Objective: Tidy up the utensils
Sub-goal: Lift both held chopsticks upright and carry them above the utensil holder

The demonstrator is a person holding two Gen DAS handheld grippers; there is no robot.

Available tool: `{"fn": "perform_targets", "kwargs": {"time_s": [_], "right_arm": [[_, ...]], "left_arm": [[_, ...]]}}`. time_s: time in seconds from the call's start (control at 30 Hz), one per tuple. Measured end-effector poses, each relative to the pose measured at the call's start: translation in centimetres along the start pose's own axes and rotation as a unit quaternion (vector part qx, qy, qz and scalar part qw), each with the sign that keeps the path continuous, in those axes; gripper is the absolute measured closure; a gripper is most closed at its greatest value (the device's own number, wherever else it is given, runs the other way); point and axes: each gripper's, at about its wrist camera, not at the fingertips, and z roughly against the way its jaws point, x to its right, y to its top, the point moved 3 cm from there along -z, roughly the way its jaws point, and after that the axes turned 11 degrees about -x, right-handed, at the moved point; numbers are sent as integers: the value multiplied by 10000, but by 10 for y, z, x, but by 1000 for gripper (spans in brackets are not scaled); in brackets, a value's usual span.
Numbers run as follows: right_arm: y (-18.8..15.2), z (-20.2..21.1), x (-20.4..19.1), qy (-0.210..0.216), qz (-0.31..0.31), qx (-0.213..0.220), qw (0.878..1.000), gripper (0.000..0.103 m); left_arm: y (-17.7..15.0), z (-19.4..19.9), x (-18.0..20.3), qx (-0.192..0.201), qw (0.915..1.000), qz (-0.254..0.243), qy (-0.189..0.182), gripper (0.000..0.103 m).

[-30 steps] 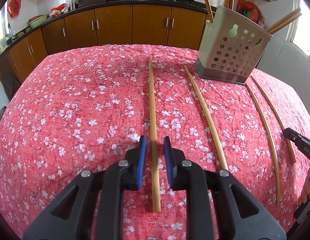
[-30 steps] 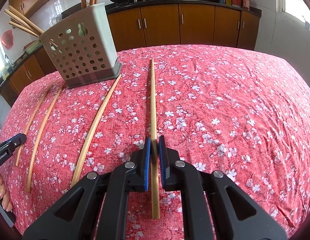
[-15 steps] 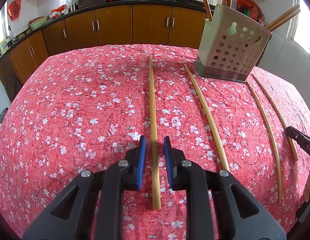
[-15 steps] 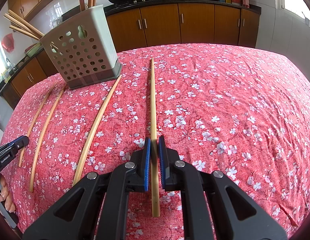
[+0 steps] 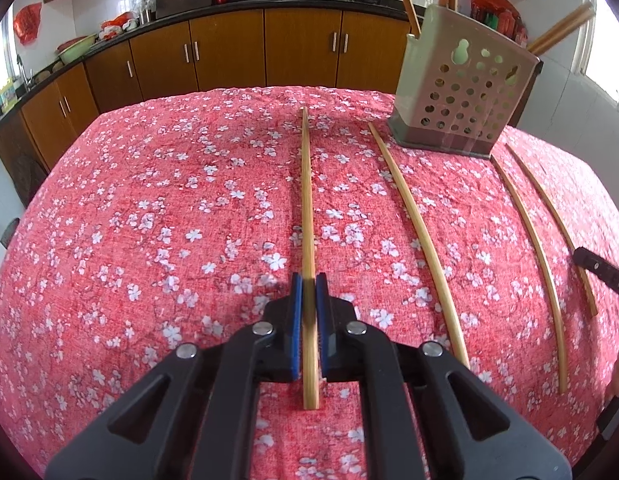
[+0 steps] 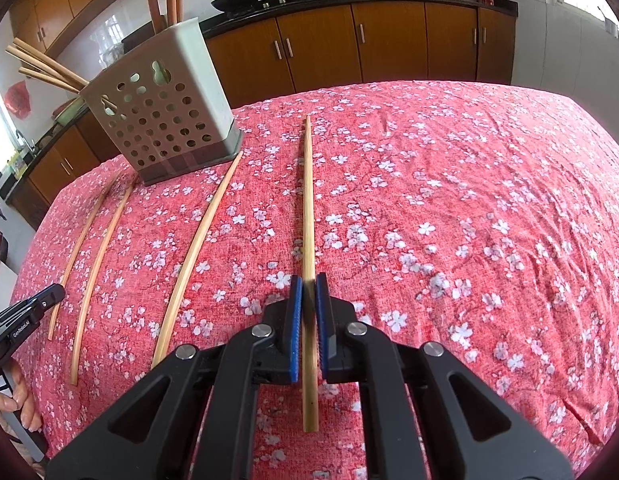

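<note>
Several long bamboo chopsticks lie on a red floral tablecloth [image 5: 149, 220]. My left gripper [image 5: 308, 284] is shut on one chopstick [image 5: 306, 184], gripped near its near end. My right gripper [image 6: 308, 284] is shut on another chopstick [image 6: 308, 200], also near its near end. A grey perforated utensil holder [image 5: 465, 100] with several chopsticks standing in it is at the far right in the left wrist view and at the far left in the right wrist view [image 6: 161, 116].
Loose chopsticks lie beside the held ones: one [image 5: 421, 240] and two more [image 5: 529, 248] right of my left gripper; the same ones [image 6: 193, 252] show left of my right gripper. Wooden kitchen cabinets [image 5: 229, 52] stand beyond the table edge.
My left gripper has closed from open onto its chopstick. My right gripper has stayed shut on its chopstick, and both views have tilted slightly.
</note>
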Motion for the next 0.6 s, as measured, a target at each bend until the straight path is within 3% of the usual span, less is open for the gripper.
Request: {"fn": "perform_targets", "kwargs": {"time_s": [0.17,0.6], "right_arm": [[-1,26,0,-106,114,394,9991,95],[40,107,-2,-12,200,1539,9879,95]], "left_arm": [[-2,20,0,216,9998,-36,15,95],[37,114,-4,1412,9899,42,-95,95]]}}
